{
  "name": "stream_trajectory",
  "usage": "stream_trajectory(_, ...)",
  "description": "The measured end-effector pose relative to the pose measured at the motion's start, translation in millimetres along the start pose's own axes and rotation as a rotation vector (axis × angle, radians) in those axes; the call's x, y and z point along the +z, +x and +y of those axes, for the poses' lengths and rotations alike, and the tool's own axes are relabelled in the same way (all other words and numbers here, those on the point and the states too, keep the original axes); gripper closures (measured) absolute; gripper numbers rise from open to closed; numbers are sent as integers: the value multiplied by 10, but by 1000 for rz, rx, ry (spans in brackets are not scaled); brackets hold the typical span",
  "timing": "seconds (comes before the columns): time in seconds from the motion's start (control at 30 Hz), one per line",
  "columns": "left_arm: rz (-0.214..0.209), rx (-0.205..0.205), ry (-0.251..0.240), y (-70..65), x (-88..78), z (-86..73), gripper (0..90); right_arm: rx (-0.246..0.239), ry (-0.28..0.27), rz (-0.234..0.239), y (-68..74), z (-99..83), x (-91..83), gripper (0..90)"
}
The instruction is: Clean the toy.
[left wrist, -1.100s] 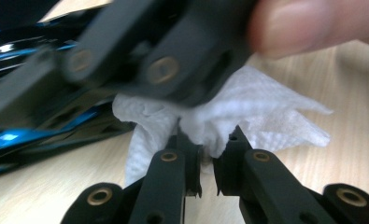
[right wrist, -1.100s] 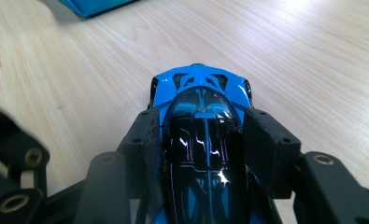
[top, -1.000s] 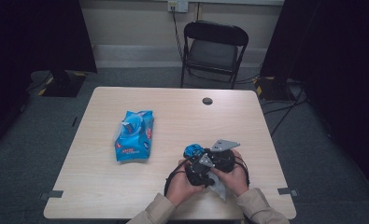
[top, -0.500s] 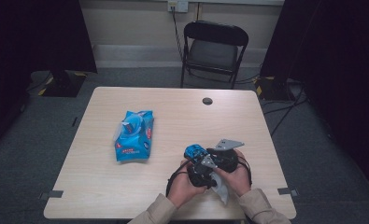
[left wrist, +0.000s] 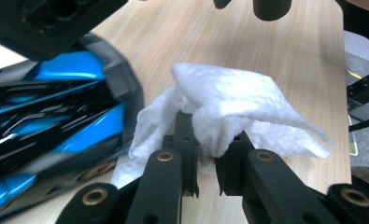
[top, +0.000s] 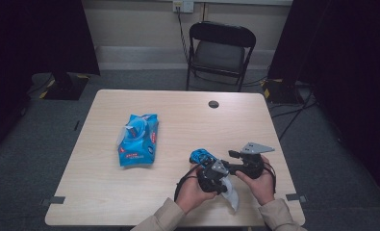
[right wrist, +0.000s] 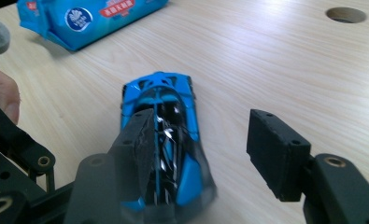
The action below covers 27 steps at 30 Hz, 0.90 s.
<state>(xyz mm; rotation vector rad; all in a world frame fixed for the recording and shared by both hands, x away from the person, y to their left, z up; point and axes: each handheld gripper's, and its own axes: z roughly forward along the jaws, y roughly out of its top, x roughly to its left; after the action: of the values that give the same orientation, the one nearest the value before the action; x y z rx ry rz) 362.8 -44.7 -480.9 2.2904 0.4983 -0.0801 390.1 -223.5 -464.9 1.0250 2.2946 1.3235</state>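
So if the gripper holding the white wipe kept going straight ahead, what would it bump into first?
Probably the blue toy car: it sits right beside the left gripper and its wipe. Dead ahead is bare table, though depth is hard to judge.

The wipe [left wrist: 229, 98] is looking like soft, crinkled white paper cloth. The car [right wrist: 166, 135] is showing glossy blue and black plastic that is catching the light. The desk [top: 187, 125] is showing pale, smooth, matt wood grain. The pack [top: 137, 139] is gleaming like thin plastic film. The left hand-held gripper [left wrist: 209, 161] is looking like matt black plastic with brass-coloured rivets.
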Motion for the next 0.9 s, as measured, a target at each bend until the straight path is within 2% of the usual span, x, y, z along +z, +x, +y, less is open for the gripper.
stream_trajectory(0.2,-12,27,9,-35,93,70,796,-1,1,-39,-45,-61,-152,424)
stream_trajectory(0.37,-30,51,14,-81,186,154,798,17,-11,-62,-92,-114,-310,426)
stream_trajectory(0.47,-38,73,1,-109,240,224,783,32,-16,-82,-128,-161,-402,427)
stream_trajectory(0.57,-32,114,0,-130,298,292,730,42,-22,-96,-157,-197,-476,427)
stream_trajectory(0.67,-29,145,-8,-145,347,303,629,53,-30,-107,-177,-230,-557,430)
stream_trajectory(0.73,-27,139,1,-144,362,302,520,60,-36,-109,-189,-247,-594,429)
stream_trajectory(0.8,-20,132,11,-154,351,288,473,84,-50,-100,-208,-271,-627,430)
stream_trajectory(0.9,-13,136,24,-152,317,264,421,86,-48,-85,-203,-293,-645,431)
